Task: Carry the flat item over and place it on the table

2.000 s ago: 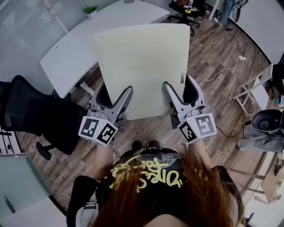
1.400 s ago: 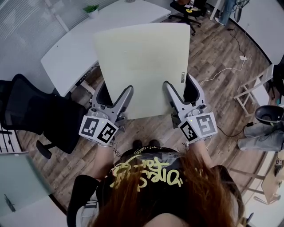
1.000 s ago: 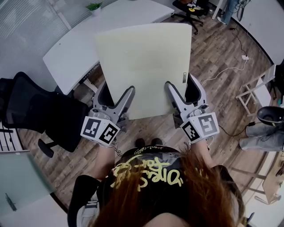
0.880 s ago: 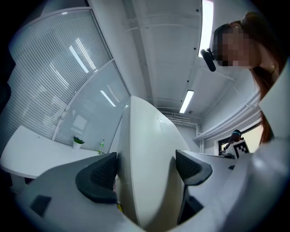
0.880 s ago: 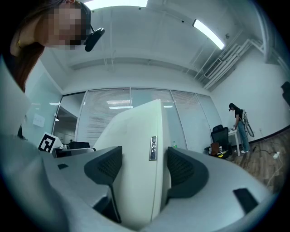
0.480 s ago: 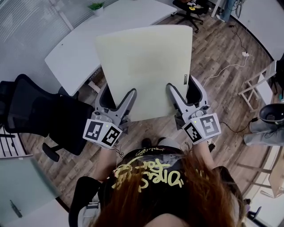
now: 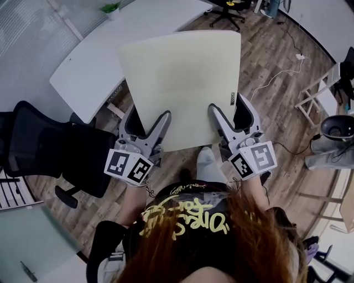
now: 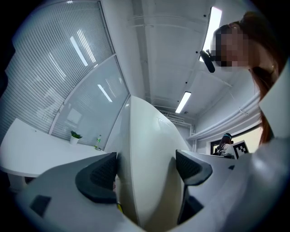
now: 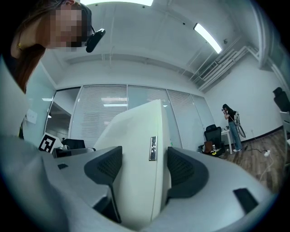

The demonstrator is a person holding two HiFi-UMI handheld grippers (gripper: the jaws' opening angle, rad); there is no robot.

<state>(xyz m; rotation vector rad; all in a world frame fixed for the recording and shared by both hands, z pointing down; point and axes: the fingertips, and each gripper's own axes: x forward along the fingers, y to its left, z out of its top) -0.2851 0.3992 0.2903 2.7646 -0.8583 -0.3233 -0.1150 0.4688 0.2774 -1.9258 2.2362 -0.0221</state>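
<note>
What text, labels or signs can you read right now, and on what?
Small grey label on the pale flat board: too small to read.
Yellow scrawl on the person's black top: not legible.
Square markers on the left gripper and right gripper: patterns, no words.

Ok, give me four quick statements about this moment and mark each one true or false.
1. Both the left gripper and the right gripper are shut on the flat panel. True.
2. The flat panel lies on the white table. False: it is held in the air by its near edge.
3. A black office chair stands at the person's left. True.
4. The small plant stands on the floor. False: it stands on the white table.
</note>
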